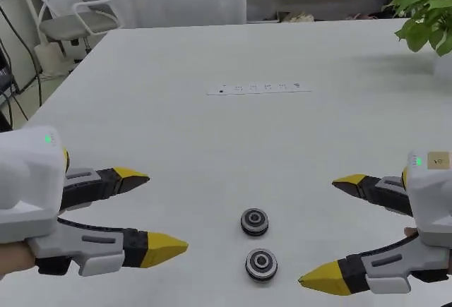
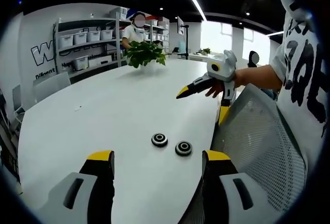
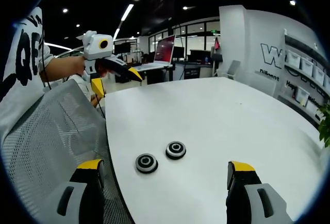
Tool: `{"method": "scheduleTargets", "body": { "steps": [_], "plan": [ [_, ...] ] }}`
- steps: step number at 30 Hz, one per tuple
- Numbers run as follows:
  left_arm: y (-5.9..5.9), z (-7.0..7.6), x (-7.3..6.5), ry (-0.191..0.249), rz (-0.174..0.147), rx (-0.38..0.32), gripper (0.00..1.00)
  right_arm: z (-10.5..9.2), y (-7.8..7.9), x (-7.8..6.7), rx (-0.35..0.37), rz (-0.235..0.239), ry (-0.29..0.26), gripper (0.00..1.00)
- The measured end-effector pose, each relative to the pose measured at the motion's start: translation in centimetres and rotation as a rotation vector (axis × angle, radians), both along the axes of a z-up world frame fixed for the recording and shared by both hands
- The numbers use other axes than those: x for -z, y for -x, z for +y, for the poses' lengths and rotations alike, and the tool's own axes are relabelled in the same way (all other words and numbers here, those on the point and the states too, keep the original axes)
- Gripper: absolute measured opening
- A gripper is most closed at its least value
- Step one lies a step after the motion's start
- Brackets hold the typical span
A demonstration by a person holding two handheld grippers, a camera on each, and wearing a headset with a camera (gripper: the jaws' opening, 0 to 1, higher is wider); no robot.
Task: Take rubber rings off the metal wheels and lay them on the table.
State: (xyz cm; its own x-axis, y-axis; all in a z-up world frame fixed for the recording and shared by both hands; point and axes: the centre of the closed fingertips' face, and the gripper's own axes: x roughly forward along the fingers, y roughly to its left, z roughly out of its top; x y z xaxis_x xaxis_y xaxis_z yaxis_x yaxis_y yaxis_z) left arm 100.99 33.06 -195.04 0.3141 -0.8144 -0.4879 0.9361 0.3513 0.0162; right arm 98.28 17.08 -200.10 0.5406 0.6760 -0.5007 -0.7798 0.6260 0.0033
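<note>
Two small metal wheels with black rubber rings lie flat on the white table (image 1: 212, 137), close to its near edge. The farther wheel (image 1: 255, 221) (image 2: 159, 140) (image 3: 176, 150) and the nearer wheel (image 1: 261, 264) (image 2: 183, 148) (image 3: 146, 162) sit a short gap apart. My left gripper (image 1: 164, 212) (image 2: 158, 158) hovers open to the left of them, holding nothing. On the other side my right gripper (image 1: 318, 230) (image 3: 165, 166) is open too, and nothing is between its jaws. Both point inward at the wheels without touching them. Each gripper also appears in the other's view: right gripper (image 2: 200, 106), left gripper (image 3: 118, 82).
A flush socket strip (image 1: 258, 88) lies mid-table. A potted plant (image 1: 424, 17) stands at the far right and office chairs (image 1: 70, 17) beyond the far left corner. A grey mesh chair back (image 2: 258, 141) (image 3: 56, 131) is at the near table edge.
</note>
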Motion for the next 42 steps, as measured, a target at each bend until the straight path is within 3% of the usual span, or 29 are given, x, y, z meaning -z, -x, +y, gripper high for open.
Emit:
{"method": "scheduleTargets", "body": {
  "steps": [11, 19, 42],
  "plan": [
    [0.3, 0.0, 0.5, -0.01, -0.002, 0.005, 0.67, 0.1, 0.1, 0.0, -0.025, -0.023, 0.021, 0.95],
    [0.5, -0.4, 1.0, -0.037, -0.004, 0.034, 0.67, 0.3, 0.0, 0.4, -0.041, -0.021, 0.033, 0.94],
    [0.7, -1.6, 1.3, -0.059, -0.009, 0.087, 0.67, 0.9, 0.0, 1.0, -0.09, -0.029, 0.059, 0.89]
  ]
}}
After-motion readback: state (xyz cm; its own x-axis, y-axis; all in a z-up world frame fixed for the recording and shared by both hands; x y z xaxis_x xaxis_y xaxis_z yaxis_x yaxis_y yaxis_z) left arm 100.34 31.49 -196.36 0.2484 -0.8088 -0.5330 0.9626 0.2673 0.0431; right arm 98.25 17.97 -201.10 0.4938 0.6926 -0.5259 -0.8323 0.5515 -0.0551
